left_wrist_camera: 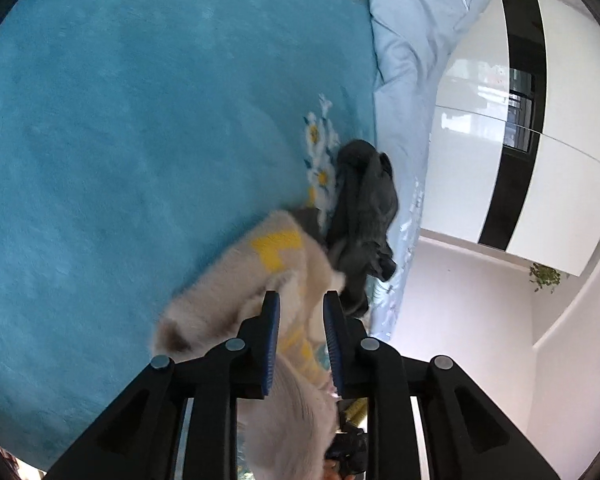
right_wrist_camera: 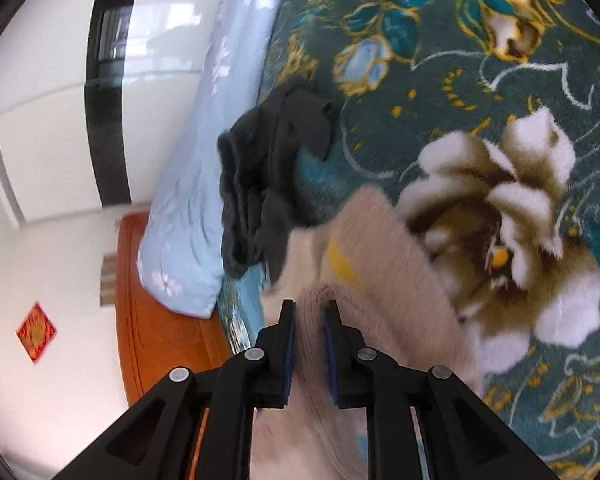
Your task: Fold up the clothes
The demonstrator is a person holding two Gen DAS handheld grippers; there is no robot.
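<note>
Two views. Left: plush teal blanket (left_wrist_camera: pixel 120 140), pale-blue quilt (left_wrist_camera: pixel 404 60), glossy white wardrobe (left_wrist_camera: pixel 472 92); left tongs (left_wrist_camera: pixel 301 300) clamped on fuzzy beige sweater (left_wrist_camera: pixel 260 276). Right: floral blanket (right_wrist_camera: pixel 480 120), crumpled dark garment (right_wrist_camera: pixel 268 172); right tongs (right_wrist_camera: pixel 309 308) clamped on sweater (right_wrist_camera: pixel 372 264).

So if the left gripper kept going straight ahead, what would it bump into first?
The left gripper already has the beige sweater between its jaws, so that comes first. Past it, roughly in line, lie the dark grey clothes on the teal blanket. Depth is hard to judge here.
</note>
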